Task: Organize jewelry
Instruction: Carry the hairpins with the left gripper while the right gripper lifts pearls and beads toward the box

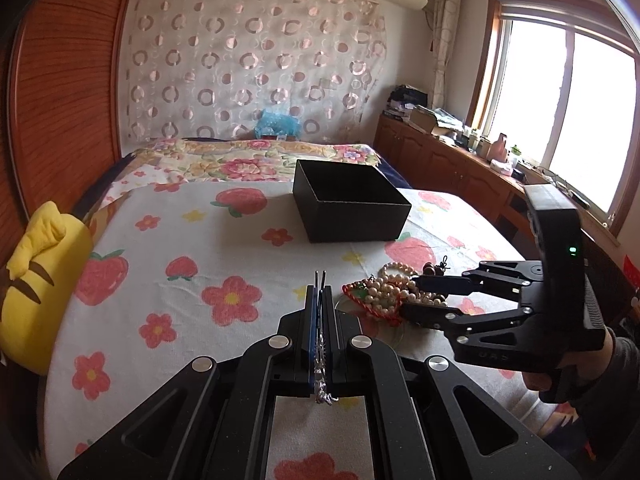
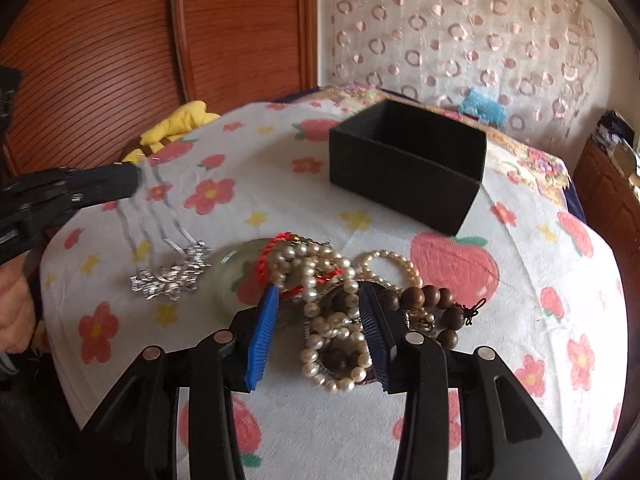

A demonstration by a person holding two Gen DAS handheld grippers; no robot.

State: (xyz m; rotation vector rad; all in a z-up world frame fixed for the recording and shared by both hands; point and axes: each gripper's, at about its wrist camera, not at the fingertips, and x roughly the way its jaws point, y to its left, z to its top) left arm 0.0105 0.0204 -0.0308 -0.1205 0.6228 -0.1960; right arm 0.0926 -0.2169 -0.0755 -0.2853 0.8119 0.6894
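Note:
My left gripper [image 1: 321, 294] is shut on a silver hairpin [image 1: 325, 390]; in the right wrist view the left gripper [image 2: 134, 178] holds the silver hairpin [image 2: 172, 276] by its prongs, its flower end hanging near the cloth. My right gripper [image 2: 318, 312] is open, its blue pads either side of a heap of pearl strands [image 2: 332, 320] with a red cord [image 2: 280, 256] and brown wooden beads [image 2: 424, 300]. The heap [image 1: 384, 292] and right gripper [image 1: 412, 294] also show in the left wrist view. An open black box [image 1: 352, 208] [image 2: 404, 168] stands farther back.
Everything lies on a bed with a strawberry-and-flower cloth [image 1: 180, 272]. A yellow plush cushion [image 1: 36, 280] sits at the left edge by the wooden headboard [image 1: 60, 100]. A greenish glass bangle [image 2: 236, 276] lies beside the heap. A cluttered wooden cabinet [image 1: 452, 152] runs under the window.

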